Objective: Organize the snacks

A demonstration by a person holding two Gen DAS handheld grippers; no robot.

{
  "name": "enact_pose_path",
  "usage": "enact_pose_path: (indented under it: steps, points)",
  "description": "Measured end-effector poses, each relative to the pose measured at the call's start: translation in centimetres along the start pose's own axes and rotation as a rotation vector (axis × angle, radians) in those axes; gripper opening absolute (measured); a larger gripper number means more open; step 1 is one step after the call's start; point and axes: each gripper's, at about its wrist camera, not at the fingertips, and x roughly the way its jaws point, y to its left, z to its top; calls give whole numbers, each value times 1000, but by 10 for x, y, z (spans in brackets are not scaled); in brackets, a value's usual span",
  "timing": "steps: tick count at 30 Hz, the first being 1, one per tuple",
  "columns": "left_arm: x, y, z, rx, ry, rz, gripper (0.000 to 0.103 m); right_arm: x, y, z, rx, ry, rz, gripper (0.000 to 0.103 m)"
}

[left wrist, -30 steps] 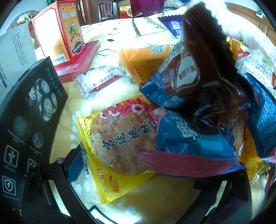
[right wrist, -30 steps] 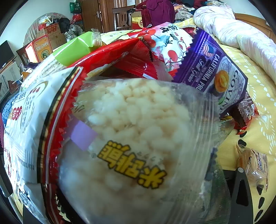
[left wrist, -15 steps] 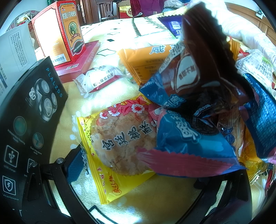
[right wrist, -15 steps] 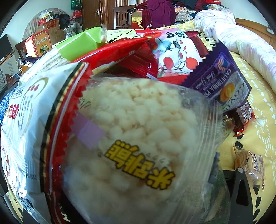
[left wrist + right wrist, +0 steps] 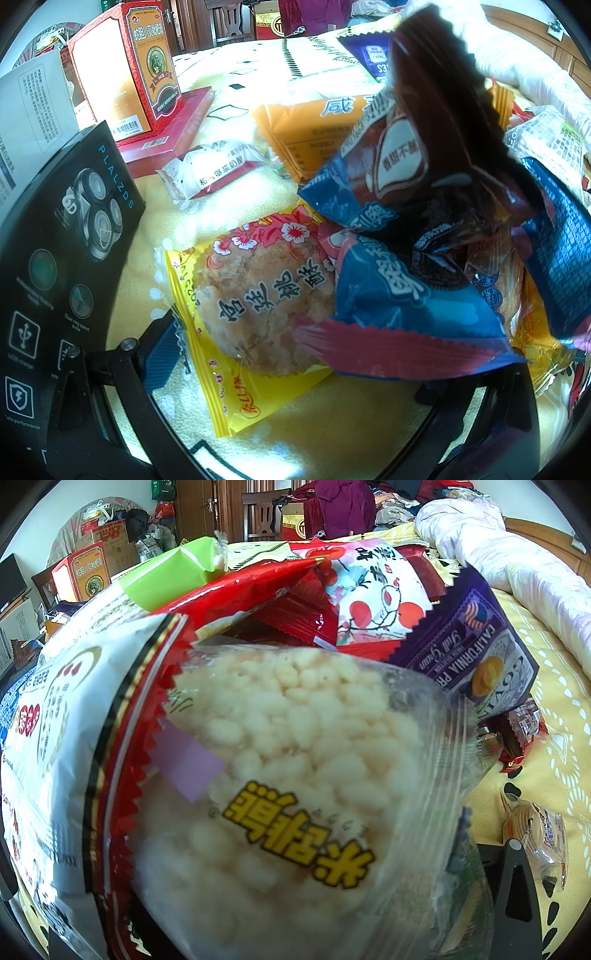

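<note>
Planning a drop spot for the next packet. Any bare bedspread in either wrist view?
Left view: a bare strip between the shaver box, the white packet and the yellow pastry packet; right of that, packets overlap. Right view: open bedspread right of the purple prune packet; elsewhere crowded.

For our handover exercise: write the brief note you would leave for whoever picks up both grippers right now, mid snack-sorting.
Left gripper: open, low over the yellow bedspread, its fingers either side of the yellow walnut-cookie packet; nothing gripped.
Right gripper: view filled by the clear puffed-rice cake bag; only one finger shows, so grip unclear.
Left view: the cookie packet's right edge is under a blue cookie packet; orange packet and white packet lie behind. A black shaver box stands left.
Right view: purple prune packet in a heap.
Done: no sorted group visible.
Left: nearly everything.
</note>
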Motion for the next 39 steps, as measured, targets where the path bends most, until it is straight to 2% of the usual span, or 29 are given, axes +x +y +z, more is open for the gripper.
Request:
enact_pose_path:
  steps: [39]
  points:
    - [-1,0,0,-1,0,1,103,-11,-14,-10,18,-11,24,103]
